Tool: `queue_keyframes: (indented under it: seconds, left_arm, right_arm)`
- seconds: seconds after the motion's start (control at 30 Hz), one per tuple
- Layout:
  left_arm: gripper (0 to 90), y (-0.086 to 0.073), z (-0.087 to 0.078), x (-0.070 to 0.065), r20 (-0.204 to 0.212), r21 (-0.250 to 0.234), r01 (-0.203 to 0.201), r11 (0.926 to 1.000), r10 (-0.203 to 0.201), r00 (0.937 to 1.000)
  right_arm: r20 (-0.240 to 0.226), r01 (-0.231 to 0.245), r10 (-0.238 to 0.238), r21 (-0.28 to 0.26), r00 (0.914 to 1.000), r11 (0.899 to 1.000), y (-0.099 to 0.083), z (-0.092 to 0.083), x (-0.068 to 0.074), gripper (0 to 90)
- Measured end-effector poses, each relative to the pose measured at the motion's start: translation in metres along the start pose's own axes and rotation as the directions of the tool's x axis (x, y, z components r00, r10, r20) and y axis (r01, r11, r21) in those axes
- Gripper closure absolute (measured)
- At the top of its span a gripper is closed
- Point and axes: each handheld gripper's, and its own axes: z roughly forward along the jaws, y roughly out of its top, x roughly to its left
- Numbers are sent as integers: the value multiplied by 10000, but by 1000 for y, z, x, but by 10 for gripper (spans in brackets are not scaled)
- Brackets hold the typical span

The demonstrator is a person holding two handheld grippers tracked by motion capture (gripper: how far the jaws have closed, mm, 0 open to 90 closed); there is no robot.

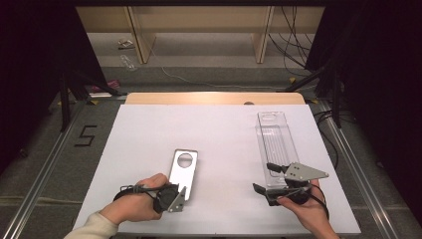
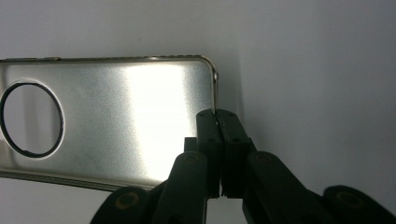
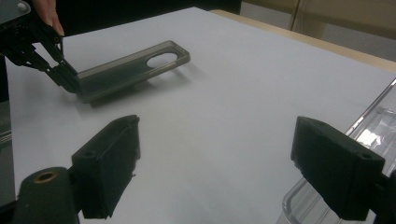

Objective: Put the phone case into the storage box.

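Observation:
A silvery metal phone case (image 1: 183,172) with a round camera hole lies on the white table. My left gripper (image 1: 174,195) is shut on the rim of its near end; in the left gripper view the jaws pinch the case's edge (image 2: 215,88) at my left gripper (image 2: 217,114). The right gripper view shows the case (image 3: 130,70) slightly raised at that end. A clear plastic tray (image 1: 275,144) lies lengthwise at the right. My right gripper (image 1: 264,178) stands open beside the tray's near end, its fingers (image 3: 109,163) wide apart with nothing between them; the tray's edge (image 3: 373,121) shows at the right.
The white table top (image 1: 219,134) has a wooden edge at the back. Beyond it are a floor with cables and wooden shelving. Metal rails run along both sides of the table, with a "5" marked on the floor at the left.

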Motion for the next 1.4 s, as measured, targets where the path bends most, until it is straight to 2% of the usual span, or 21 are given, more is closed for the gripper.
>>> queue_keyframes:
  seconds: [0.03, 0.1, 0.13, 0.23, 0.27, 0.3, 0.33, 0.37, 0.43, 0.47, 0.5, 0.67, 0.77, 0.83, 1.0, 1.1, 1.13, 1.23, 1.27, 1.3, 1.4]
  left_arm:
    - [883, 1, 0, 1, -136, -31, -55, 10000, 55, 9999]
    - [883, 1, 0, 1, -410, -254, 144, 9996, -155, 9990]
    - [882, 2, 0, 3, -680, -539, 250, 9982, -286, 9973]
    - [880, 2, -2, 3, -917, -838, 366, 9958, -443, 9948]
    - [878, 3, -3, 3, -1240, -1038, 346, 9940, -474, 9911]
    - [878, 3, -3, 3, -1240, -1038, 346, 9940, -474, 9911]
    - [879, 4, -4, 3, -1558, -1188, 305, 9925, -489, 9866]
    - [880, 4, -4, 3, -1558, -1188, 305, 9925, -489, 9866]
    - [881, 6, -6, 2, -1839, -1402, 293, 9897, -551, 9814]
    - [883, 8, -9, 2, -2108, -1602, 330, 9865, -669, 9752]
    - [884, 8, -9, 2, -2108, -1602, 330, 9865, -669, 9752]
    - [885, 14, -11, -1, -2472, -2066, 341, 9778, -859, 9651]
    - [886, 16, -13, -2, -2599, -2183, 307, 9754, -884, 9616]
    - [887, 17, -12, -2, -2660, -2373, 455, 9704, -1100, 9577]
    - [888, 17, -13, -2, -2702, -2553, 568, 9652, -1277, 9543]
    - [888, 17, -12, -2, -2687, -2577, 577, 9645, -1290, 9545]
    - [888, 18, -11, -2, -2591, -2535, 574, 9656, -1250, 9577]
    - [888, 19, -12, -3, -2727, -2594, 535, 9643, -1263, 9538]
    - [888, 19, -12, -3, -2819, -2654, 523, 9627, -1293, 9507]
    - [888, 19, -12, -2, -2759, -2616, 544, 9636, -1286, 9525]
    - [889, 19, -13, -2, -2763, -2630, 598, 9629, -1346, 9516]
  right_arm:
    - [0, 0, 0, 0, 10000, 10000, 0, 0, 0, 166]
    - [1, 4, -4, -1, 10000, 10000, 0, 0, 0, 166]
    - [-1, 8, -8, -3, 10000, 10000, 0, 0, 0, 166]
    - [-8, 18, -18, -5, 10000, 10000, 0, 0, 0, 166]
    - [-6, 15, -15, -8, 10000, 10000, 0, -1, 0, 166]
    - [-8, 9, -9, -13, 10000, 10000, 0, -1, 0, 166]
    - [-2, 2, -2, -6, 10000, 10000, 0, -1, 0, 166]
    - [-2, 2, -2, -6, 10000, 10000, 0, -1, 0, 166]
    - [1, 21, -21, 3, 10000, 10000, 0, 0, 0, 166]
    - [-3, 23, -23, -3, 10000, 10000, 0, -1, 0, 166]
    - [-3, 23, -23, -3, 10000, 10000, 0, -1, 0, 166]
    - [8, 21, -21, -12, 10000, 10000, 1, 0, 0, 166]
    - [15, 14, -14, -8, 10000, 10000, 1, 0, 0, 166]
    - [19, 23, -23, -6, 10000, 10000, 1, 0, 0, 166]
    - [20, 14, -13, -12, 10000, 10000, 0, 1, 0, 166]
    - [27, -2, 2, -19, 10000, 10000, 1, 1, 0, 166]
    - [30, -20, 20, -20, 10000, 10000, 1, 1, 0, 166]
    - [40, -31, 31, -66, 10000, 10000, 2, 1, 1, 166]
    - [33, -67, 67, -164, 10000, 9998, 4, 2, 1, 166]
    - [33, -67, 67, -164, 10000, 9998, 4, 2, 1, 166]
    - [76, -189, 192, -427, 9998, 9989, 9, 3, 3, 163]
